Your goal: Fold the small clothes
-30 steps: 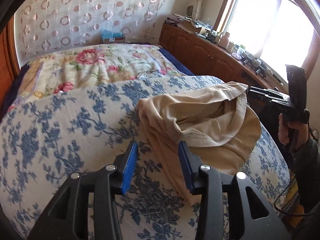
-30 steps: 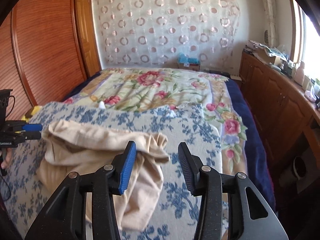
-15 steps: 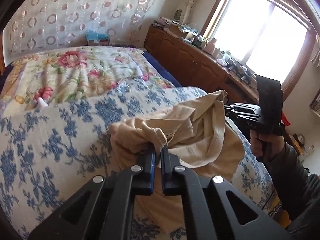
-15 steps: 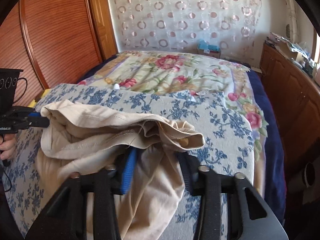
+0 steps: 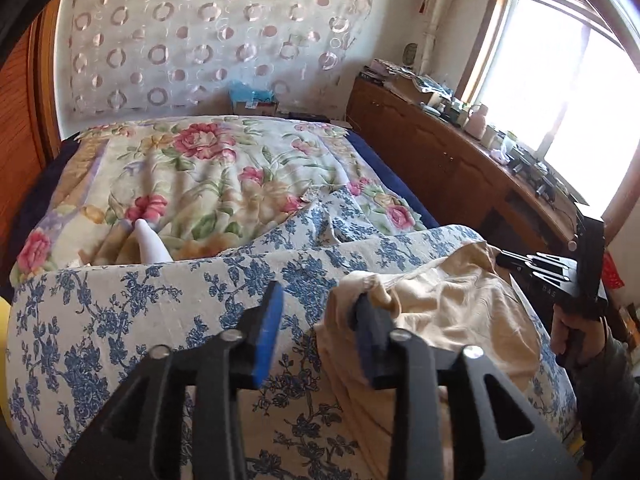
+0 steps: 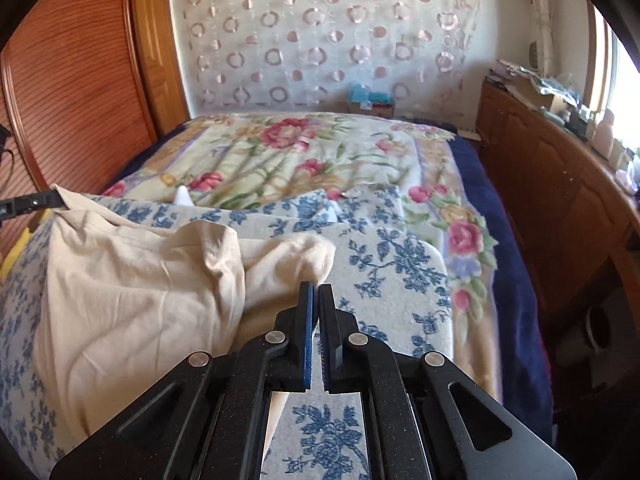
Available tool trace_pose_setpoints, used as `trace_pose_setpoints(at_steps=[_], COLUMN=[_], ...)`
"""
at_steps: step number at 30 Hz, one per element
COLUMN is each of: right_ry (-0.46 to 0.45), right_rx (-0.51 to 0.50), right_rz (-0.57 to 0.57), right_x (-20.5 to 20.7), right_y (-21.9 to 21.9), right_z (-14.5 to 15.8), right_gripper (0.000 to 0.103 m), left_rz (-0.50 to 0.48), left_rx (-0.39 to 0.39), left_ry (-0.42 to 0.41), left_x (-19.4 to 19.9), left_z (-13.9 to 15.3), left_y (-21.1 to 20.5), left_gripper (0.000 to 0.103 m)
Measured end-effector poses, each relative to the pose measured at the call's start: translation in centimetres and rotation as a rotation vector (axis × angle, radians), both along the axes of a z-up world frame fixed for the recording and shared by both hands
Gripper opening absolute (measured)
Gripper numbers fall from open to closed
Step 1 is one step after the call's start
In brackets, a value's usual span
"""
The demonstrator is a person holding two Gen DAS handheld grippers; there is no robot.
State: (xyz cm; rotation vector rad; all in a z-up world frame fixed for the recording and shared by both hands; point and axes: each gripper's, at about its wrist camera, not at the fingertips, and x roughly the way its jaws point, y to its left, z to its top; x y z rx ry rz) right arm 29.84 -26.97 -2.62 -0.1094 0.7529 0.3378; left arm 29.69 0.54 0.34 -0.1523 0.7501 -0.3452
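Through the left wrist we see our left gripper spread wide over the blue-flowered sheet, its right finger touching the beige garment. Through the right wrist, our right gripper is pinched onto the garment's crumpled edge.

- Right gripper, at 3 o'clock in the left wrist view: faint pale lettering on its black body, too blurred to read.
- No other legible text, label, brand or number in either view.
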Motion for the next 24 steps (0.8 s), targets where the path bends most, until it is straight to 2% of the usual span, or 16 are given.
trace_pose_setpoints(at_steps=[2,5,7,12,14,17,18,19,20,22,24], right_ry=[-0.009,-0.031,-0.04,-0.039,-0.008,0.032,0.043,0.046,0.048,0.0,-0.075], right_rx=[-0.012,-0.021,0.016,0.058,0.045,0.024,0.034,0.05,0.072,0.109,0.102], right_rz=[-0.011,-0.018,0.006,0.094,0.125,0.139,0.148,0.16,0.182,0.191,0.102], right_x=[-0.2,-0.4,-0.5,-0.6,0.1,1.2,1.5,1.5,1.5,0.9,0.3], right_y=[0.1,0.4,0.5,2.3,3.5,4.5,4.6,4.6,4.6,4.2,3.0], right_z=[0.1,0.6,1.0,1.5,0.9,-0.3,-0.5,-0.5,-0.4,0.6,2.0], right_gripper=[0.001,0.006,0.02,0.039,0.04,0.04,0.034,0.013,0.003,0.0,0.0], left_rz=[-0.005,-0.026,-0.04,-0.088,-0.1,-0.101,-0.1,-0.1,-0.1,-0.099,-0.094], left_rx=[0.004,-0.007,-0.018,0.005,0.009,0.023,0.028,0.032,0.033,0.03,0.029], left_ry=[-0.009,-0.015,-0.029,-0.058,-0.049,-0.023,-0.011,0.0,0.007,0.019,0.029], left_x=[-0.3,-0.7,-1.1,-2.1,-2.2,-2.3,-2.3,-2.3,-2.4,-2.4,-2.4], left_z=[0.2,0.7,1.2,2.2,2.0,0.8,0.4,0.0,-0.3,-0.8,-1.2], left_y=[-0.1,-0.1,-0.1,-1.0,-1.4,-1.8,-1.8,-1.8,-1.9,-1.8,-1.8], left_gripper=[0.042,0.049,0.056,0.057,0.057,0.057,0.057,0.057,0.057,0.057,0.057])
